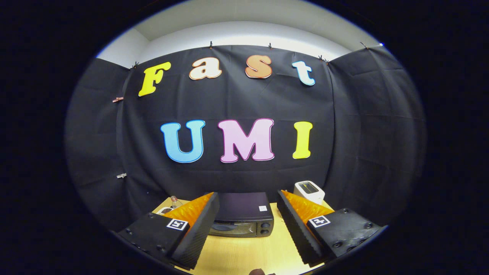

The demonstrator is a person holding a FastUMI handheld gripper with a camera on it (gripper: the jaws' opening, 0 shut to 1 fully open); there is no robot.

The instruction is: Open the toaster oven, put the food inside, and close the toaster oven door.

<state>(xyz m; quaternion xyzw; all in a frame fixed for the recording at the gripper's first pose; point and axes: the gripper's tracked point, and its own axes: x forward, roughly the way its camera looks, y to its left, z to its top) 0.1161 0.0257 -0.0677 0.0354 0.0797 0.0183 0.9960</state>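
The tongs [248,214] stood wide apart, gripping nothing, held high and back, probably to take in the whole bench [244,252]. Beyond them sat the toaster oven [241,218], its door shut. That fits food already inside or not yet loaded. A white toaster [308,191] stood near the cloth-draped wall.
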